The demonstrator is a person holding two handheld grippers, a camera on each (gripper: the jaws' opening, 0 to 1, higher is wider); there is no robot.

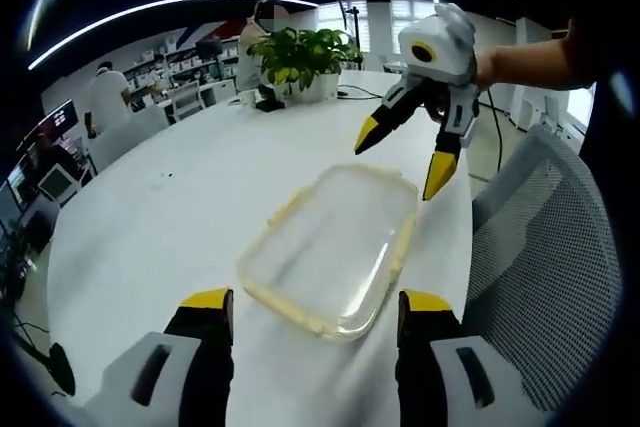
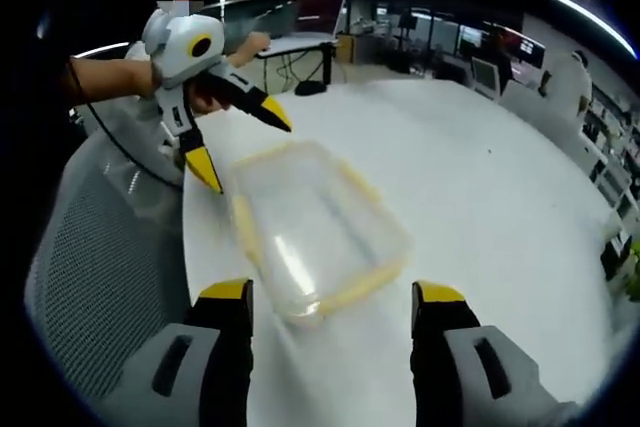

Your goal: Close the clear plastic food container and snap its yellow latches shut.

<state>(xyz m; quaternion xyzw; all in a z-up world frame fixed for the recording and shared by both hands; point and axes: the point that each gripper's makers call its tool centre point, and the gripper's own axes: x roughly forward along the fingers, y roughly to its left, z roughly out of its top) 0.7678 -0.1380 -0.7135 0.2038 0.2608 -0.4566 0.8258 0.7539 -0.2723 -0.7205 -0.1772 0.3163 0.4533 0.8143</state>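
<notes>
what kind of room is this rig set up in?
Most likely an open-plan office. The container lies on a large white table with a potted plant; a mesh office chair stands at the table's edge, and desks with monitors line the background.

The container point(image 1: 330, 247) lies on the table point(image 1: 180, 207) near its edge, between the left gripper point(image 1: 315, 309) and right gripper point(image 1: 402, 160); a chair point(image 1: 550, 247) stands beside.
</notes>
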